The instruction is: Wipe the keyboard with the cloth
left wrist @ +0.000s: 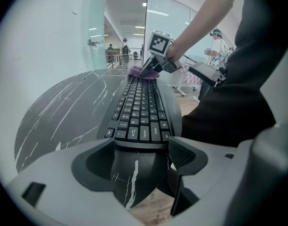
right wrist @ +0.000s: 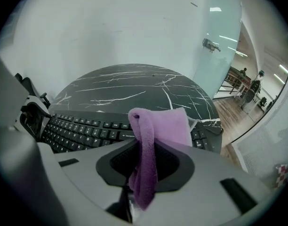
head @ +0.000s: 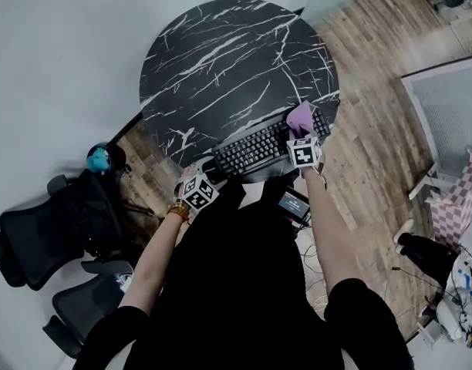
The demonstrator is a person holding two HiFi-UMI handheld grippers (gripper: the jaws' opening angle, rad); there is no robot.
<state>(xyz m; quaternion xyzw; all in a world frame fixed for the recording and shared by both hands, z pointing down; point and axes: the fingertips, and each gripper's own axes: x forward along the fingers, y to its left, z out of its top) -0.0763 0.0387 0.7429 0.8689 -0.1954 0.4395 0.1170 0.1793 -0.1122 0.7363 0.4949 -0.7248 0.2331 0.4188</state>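
My right gripper [right wrist: 145, 168] is clamped on the purple cloth [right wrist: 165, 126] at the right end of the keyboard [head: 255, 151], my left gripper [left wrist: 143, 155] waits open at the left end, so I judge most keys are not yet wiped.

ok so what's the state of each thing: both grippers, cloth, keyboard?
left gripper: jaws apart, nothing clamped, at the keyboard's left end.
right gripper: shut on the cloth.
cloth: purple, bunched, pinched between the jaws, at the keyboard's right end.
keyboard: lying flat on the table, near its edge.
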